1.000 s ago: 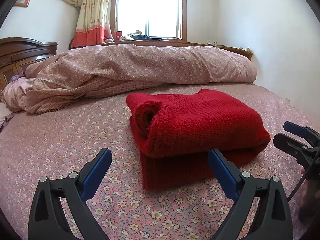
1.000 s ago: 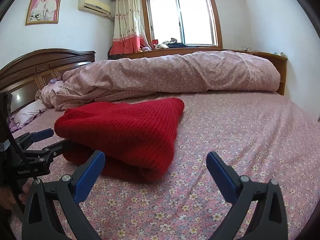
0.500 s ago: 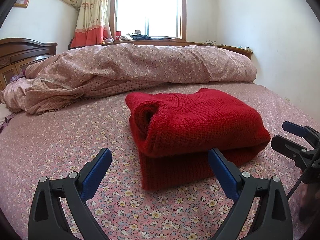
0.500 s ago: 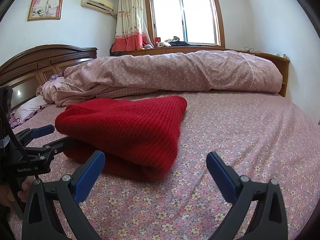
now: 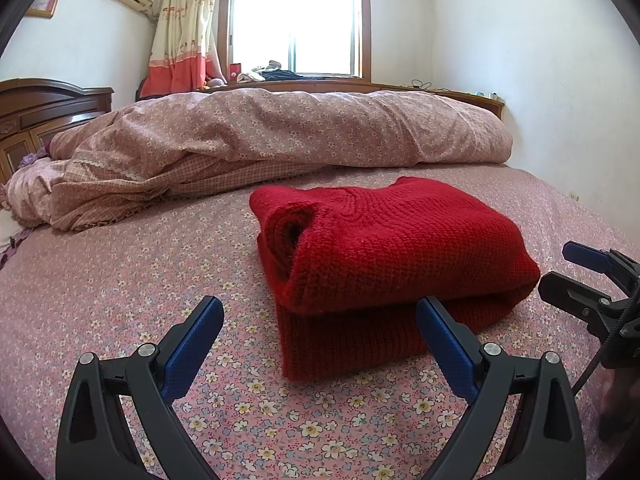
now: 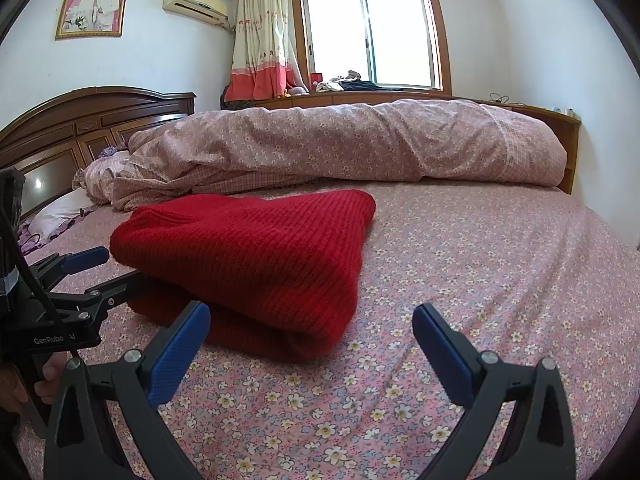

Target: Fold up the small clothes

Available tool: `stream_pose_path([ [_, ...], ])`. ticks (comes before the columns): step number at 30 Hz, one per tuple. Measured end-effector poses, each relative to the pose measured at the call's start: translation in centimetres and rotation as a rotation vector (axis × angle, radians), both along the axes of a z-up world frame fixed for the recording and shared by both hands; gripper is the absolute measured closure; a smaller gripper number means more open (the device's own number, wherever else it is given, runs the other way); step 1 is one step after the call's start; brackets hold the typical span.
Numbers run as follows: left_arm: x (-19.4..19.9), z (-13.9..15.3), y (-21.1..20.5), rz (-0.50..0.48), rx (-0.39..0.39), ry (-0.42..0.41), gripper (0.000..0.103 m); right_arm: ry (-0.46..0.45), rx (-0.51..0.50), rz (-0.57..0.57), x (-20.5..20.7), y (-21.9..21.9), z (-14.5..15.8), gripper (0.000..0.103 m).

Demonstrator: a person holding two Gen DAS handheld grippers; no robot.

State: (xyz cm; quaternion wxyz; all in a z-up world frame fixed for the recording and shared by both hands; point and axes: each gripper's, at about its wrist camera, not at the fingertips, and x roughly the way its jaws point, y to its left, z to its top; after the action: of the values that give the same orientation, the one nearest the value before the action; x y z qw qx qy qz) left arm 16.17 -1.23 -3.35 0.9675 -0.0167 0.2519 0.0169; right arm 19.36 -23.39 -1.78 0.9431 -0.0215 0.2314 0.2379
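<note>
Your left gripper (image 5: 318, 330) stood wide open and empty, its far blue pad at the near edge of the red sweater (image 5: 384, 256); your right gripper (image 6: 312, 334) gaped just as wide, holding nothing, the bundle ahead and to its left. The sweater lay folded on the floral bedsheet (image 6: 480, 260), long axis running across between your hands, the left one nearer. Chunky knit, soft rounded folds, a rolled layer showing at one end.

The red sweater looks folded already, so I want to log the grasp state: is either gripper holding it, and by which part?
Nothing is held. Both the left gripper and right gripper are open, short of the red sweater.
</note>
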Motion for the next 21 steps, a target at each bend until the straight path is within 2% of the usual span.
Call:
stream_pose_path([
  [21,-0.05,0.03,-0.06,-0.003,0.003,-0.001,0.009,0.006,-0.007,0.006,0.06,-0.04,-0.32,0.000],
])
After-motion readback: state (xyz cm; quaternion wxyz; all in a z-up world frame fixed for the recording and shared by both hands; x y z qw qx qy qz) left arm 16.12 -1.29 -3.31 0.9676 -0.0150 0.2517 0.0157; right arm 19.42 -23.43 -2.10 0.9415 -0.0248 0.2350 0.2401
